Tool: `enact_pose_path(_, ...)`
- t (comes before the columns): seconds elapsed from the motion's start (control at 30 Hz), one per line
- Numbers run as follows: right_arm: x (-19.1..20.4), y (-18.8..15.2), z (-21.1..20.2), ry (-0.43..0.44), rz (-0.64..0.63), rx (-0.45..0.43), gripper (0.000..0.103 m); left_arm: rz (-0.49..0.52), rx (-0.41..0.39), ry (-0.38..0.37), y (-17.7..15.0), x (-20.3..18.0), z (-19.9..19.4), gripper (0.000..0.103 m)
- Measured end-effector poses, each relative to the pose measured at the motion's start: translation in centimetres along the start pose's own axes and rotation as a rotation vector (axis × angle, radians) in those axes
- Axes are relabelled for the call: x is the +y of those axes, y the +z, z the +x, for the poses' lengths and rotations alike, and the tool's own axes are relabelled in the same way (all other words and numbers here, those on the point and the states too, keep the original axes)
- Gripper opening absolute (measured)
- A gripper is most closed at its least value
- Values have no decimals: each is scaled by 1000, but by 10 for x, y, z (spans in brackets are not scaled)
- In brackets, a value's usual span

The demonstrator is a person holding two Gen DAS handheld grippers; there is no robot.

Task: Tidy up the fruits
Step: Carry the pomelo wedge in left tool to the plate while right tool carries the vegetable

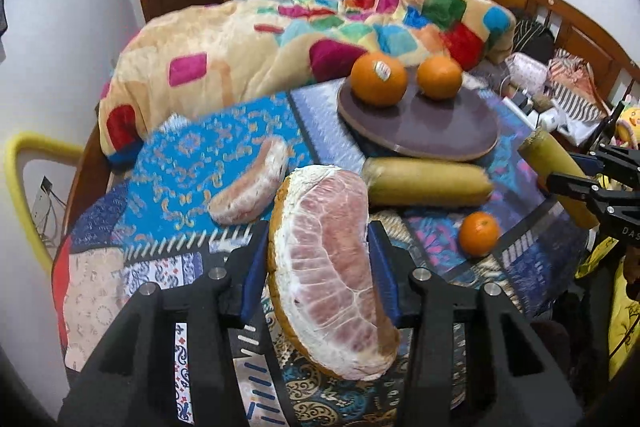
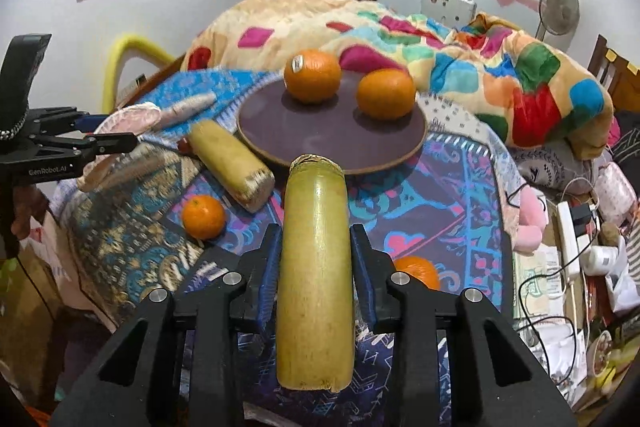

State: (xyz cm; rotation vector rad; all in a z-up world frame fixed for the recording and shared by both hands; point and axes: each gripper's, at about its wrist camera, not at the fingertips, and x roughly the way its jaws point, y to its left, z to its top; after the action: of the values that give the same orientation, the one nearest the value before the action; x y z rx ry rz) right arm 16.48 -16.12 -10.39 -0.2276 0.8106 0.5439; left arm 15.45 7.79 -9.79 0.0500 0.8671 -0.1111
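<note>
Now I have a peeled pomelo wedge [image 1: 332, 267] clamped between the blue pads of my left gripper [image 1: 318, 263], lifted over the patterned bedspread [image 1: 180, 155]. My right gripper [image 2: 314, 263] is closed on a yellow-green cane segment [image 2: 314, 267]. Ahead, two oranges [image 2: 312, 75] sit on the round brown tray [image 2: 332, 135]; a second cane segment [image 2: 230, 163] and a small mandarin [image 2: 203, 216] lie beside it.

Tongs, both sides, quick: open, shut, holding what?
Left tongs: shut on the pomelo wedge.
Right tongs: shut on a yellow-green stalk.
</note>
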Motion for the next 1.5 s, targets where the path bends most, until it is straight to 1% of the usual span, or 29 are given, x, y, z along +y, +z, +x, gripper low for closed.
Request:
enact_pose_path(0.2, -8, 18, -21, 1, 25, -84, 31, 13, -69, -14, 21, -13, -15, 47)
enact_pose_path(0.3, -12, 30, -25, -3, 33, -121, 31, 31, -111, -6, 32, -21, -17, 47)
enact_pose_path(0.47, -18, 45, -24, -5, 43, -168, 31, 38, -136, -24, 53, -28, -9, 47)
enact_pose_path(0.7, -30, 63, -7, -2, 60, -190, 31, 38, -154, -48, 80, -37, 14, 47)
enact_pose_path(0.93, -36, 81, 24, 7, 43, -180, 31, 38, -147, -61, 97, -37, 42, 47)
enact_pose_path(1.17, -35, 97, 62, 44, 36, -134, 31, 31, -118, -86, 108, -37, 72, 47)
enact_pose_path(1.3, -39, 99, 76, 66, 54, -107, 31, 26, -106, -101, 112, -38, 86, 47)
enact_pose_path(1.4, -40, 99, 84, 55, 52, -89, 31, 29, -82, -110, 114, -40, 97, 47)
enact_pose_path(1.5, -39, 97, 89, 55, 48, -69, 31, 39, -76, -106, 114, -44, 102, 47)
